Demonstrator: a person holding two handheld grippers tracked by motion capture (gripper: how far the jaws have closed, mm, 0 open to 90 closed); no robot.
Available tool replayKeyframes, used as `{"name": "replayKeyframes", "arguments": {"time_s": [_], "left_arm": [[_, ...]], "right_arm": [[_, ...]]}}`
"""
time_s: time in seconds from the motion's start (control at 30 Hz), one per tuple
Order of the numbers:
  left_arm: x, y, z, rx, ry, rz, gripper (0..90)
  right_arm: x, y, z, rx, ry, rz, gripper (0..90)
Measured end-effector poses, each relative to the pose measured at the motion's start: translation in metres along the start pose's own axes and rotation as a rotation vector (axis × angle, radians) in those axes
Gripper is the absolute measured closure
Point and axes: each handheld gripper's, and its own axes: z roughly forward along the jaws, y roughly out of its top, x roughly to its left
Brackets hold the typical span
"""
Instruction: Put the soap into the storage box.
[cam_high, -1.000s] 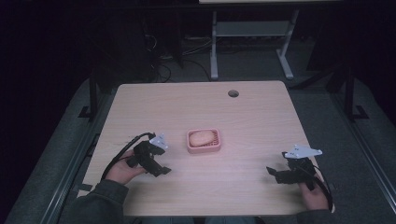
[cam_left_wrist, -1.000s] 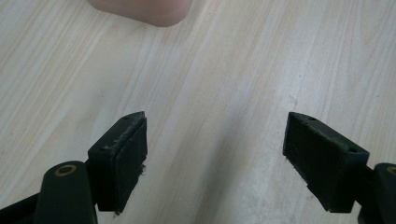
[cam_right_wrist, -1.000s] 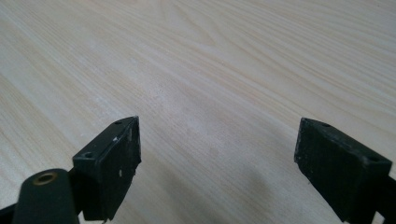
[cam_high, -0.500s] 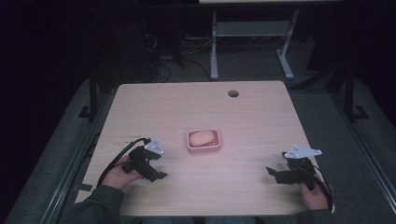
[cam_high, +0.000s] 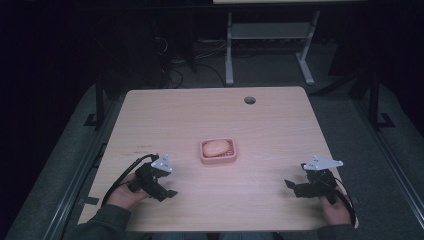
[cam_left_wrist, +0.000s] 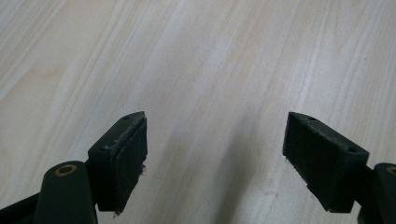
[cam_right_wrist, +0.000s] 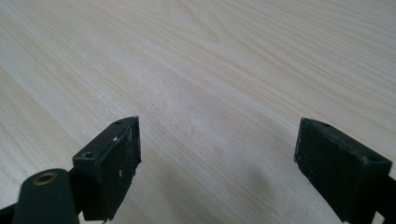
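On the near left part of the wooden table (cam_high: 280, 120), the left gripper (cam_high: 167, 192) sits closer to the person's edge than it did a second ago, when it stood nearer the pink tray (cam_high: 218, 151); it has drawn back toward the front left corner and now lies well apart from the tray, held in the person's left hand (cam_high: 127, 194), with its black cable looping out to the side. At the near right, the right gripper (cam_high: 292, 187) and the right hand (cam_high: 334, 210) behind it sit almost where they were a second ago. The tray has not moved: it rests near the middle of the table, a small square dish with rounded corners and a ribbed floor, holding a pale, smooth, oval lump (cam_high: 216, 147) whose material cannot be told. Both grippers carry a grey three-cornered plate on top. Seen in the left gripper view, the jaws of the left gripper (cam_left_wrist: 215, 154) stand wide apart over bare tabletop, their flat black pads matt and slightly scuffed. Those of the right gripper (cam_right_wrist: 217, 163) are likewise spread wide with nothing between them. Beneath both, the light wood grain runs in long pale streaks
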Motion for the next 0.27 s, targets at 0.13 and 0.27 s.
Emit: {"name": "replayKeyframes", "arguments": {"time_s": [0.13, 0.27], "left_arm": [[-0.0036, -0.0060, 0.0019, -0.001, 0.002, -0.011, 22.1], [-0.0095, -0.0076, 0.0015, 0.001, 0.005, -0.008, 22.1]], "right_arm": [[0.0002, 0.0002, -0.0011, -0.002, -0.001, 0.001, 14.2], [0.0002, -0.0001, -0.0025, -0.005, -0.003, -0.008, 14.1]]}}
